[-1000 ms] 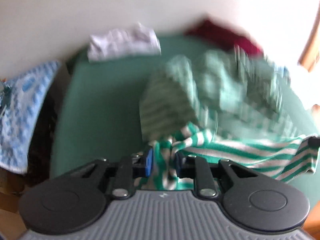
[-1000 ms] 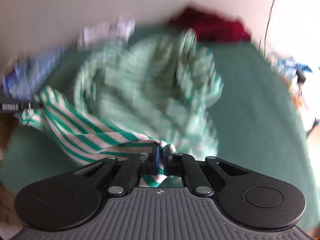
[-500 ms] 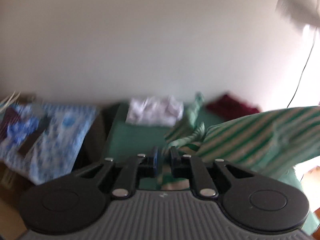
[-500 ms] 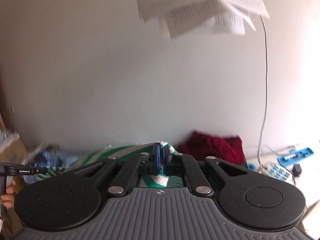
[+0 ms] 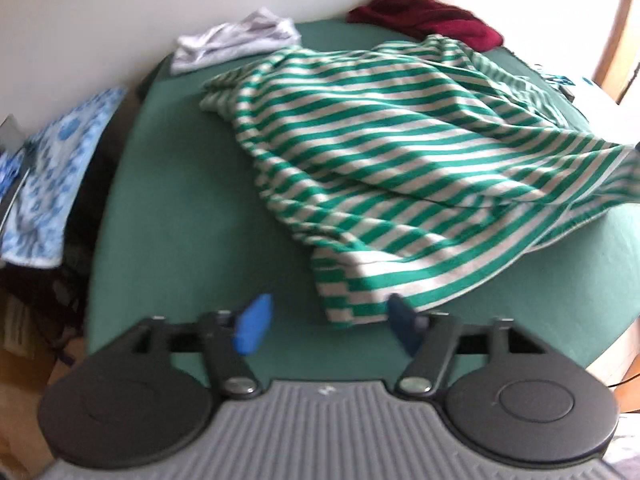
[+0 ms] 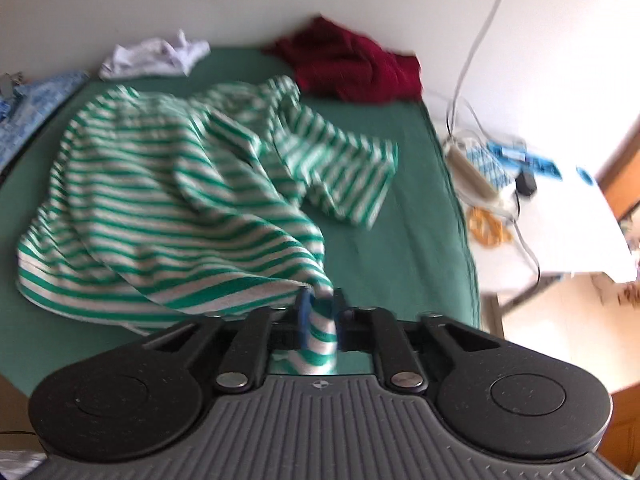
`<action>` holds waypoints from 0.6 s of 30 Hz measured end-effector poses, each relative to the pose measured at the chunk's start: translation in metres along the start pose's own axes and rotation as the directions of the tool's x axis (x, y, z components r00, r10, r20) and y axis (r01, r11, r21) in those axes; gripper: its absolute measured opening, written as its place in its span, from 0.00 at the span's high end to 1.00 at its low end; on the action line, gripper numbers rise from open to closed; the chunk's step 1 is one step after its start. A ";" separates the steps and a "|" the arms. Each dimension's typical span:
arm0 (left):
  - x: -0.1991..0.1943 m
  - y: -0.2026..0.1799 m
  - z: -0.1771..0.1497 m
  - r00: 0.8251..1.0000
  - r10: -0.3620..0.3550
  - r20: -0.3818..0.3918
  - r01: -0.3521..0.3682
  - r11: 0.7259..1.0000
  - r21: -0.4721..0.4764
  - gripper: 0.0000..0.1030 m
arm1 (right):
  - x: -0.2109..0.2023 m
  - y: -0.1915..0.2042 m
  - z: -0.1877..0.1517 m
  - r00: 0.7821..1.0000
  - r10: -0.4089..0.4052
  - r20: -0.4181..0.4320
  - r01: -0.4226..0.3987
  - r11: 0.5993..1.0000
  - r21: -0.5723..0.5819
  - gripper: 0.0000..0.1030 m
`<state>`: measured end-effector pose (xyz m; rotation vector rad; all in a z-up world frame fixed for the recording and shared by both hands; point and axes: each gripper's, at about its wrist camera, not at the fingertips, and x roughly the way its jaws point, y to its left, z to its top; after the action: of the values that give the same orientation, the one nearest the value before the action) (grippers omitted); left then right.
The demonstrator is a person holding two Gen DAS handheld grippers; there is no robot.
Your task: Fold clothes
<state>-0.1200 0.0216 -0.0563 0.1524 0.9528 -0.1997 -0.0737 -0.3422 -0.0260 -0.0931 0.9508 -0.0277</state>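
Observation:
A green-and-white striped shirt lies spread and rumpled on the green-covered table. My left gripper hovers at the shirt's near corner; its jaws are opening and stand wide apart, and the hem lies loose beside the right fingertip. In the right wrist view the same shirt trails from its other near corner into my right gripper. Those jaws are opening too, with a bunch of striped cloth still between the loosened pads.
A white garment and a dark red garment lie at the table's far edge by the wall. A blue patterned cloth hangs left of the table. A white side table with cables and a power strip stands to the right.
Both grippers lifted the shirt up toward the wall, then brought it down flat on the table. The left jaws have opened and let go of the hem; the right jaws have parted.

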 end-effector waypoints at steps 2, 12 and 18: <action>0.012 -0.007 -0.003 0.999 -0.011 0.040 0.009 0.999 0.034 0.08 | 0.008 -0.005 -0.004 1.000 0.014 -0.010 -0.013 0.998 0.055 0.38; 0.072 -0.020 0.005 0.997 -0.073 -0.001 0.073 0.992 0.103 0.16 | 0.055 0.005 -0.027 0.997 0.009 -0.075 0.001 0.992 0.126 0.33; 0.065 -0.011 0.004 0.988 -0.153 0.031 0.152 0.988 0.011 0.82 | 0.055 0.003 -0.043 0.998 -0.002 -0.057 0.008 0.994 0.105 0.33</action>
<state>-0.0828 0.0033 -0.1078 0.0842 0.9327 -0.3464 -0.0763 -0.3457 -0.0956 0.0029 1.0040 -0.0851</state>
